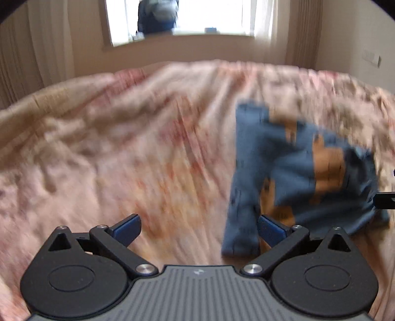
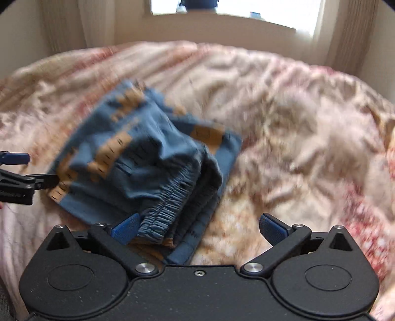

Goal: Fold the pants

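Both my grippers, left (image 1: pixel 198 230) and right (image 2: pixel 198 229), are spread wide and hold nothing. The blue-and-tan pants (image 2: pixel 145 160) sit bunched in a loose fold on the floral bedspread (image 2: pixel 296 138), at 10 o'clock of my right gripper. I judge them light, soft and floppy; best pinched at the elastic waistband (image 2: pixel 170 207). Window (image 1: pixel 182 17) at 12, curtains (image 1: pixel 49 37) flank it.

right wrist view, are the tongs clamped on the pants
No, the right tongs stand wide open, and the folded blue pants lie loose on the bedspread.
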